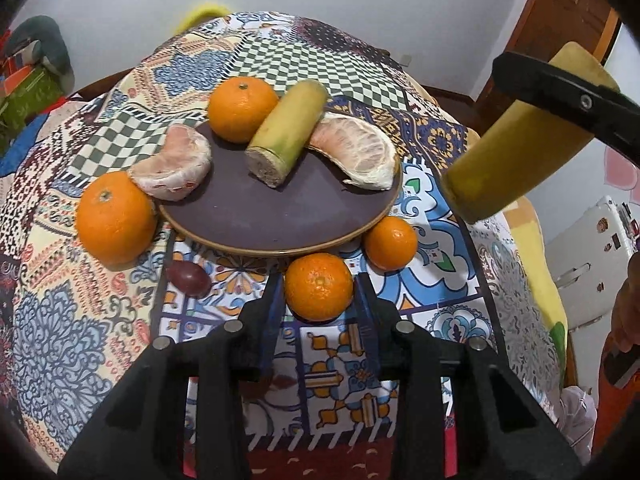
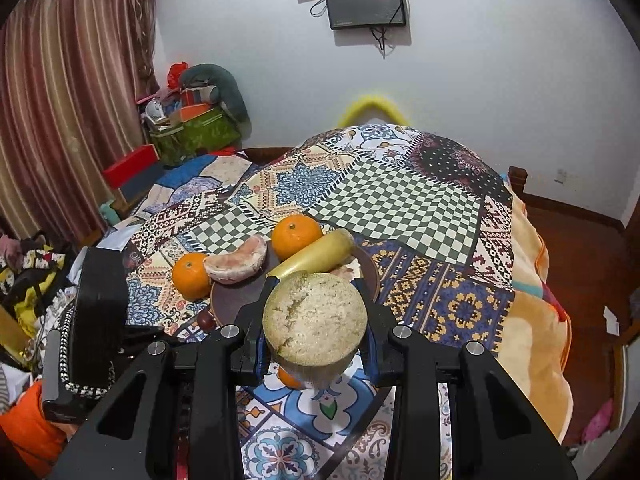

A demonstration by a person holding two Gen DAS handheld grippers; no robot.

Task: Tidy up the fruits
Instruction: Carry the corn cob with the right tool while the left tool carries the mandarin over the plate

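- The right gripper [image 2: 316, 322] clamps a cut piece of sugarcane [image 2: 316, 322] between both fingers, its pale fibrous end facing the wrist camera; in the left wrist view the same piece [image 1: 520, 148] hangs in the air at 2 o'clock from the plate.
- The left gripper [image 1: 319, 300] stands spread, its fingers on either side of a tangerine [image 1: 319, 286] that rests on the patchwork tablecloth [image 1: 72, 320]; whether the pads touch the fruit cannot be told.
- The dark plate [image 1: 280, 208] carries a tangerine at 12 o'clock [image 1: 242, 108], a second sugarcane piece [image 1: 286, 132] and two peeled pomelo segments, one at 9 o'clock [image 1: 174, 168], one at 2 o'clock [image 1: 356, 152].
- Off the plate lie a large orange [image 1: 116, 216] at 9 o'clock, touching the left segment, a small tangerine [image 1: 390, 242] at 4 o'clock, and a dark red fruit [image 1: 188, 278] at 7 o'clock.
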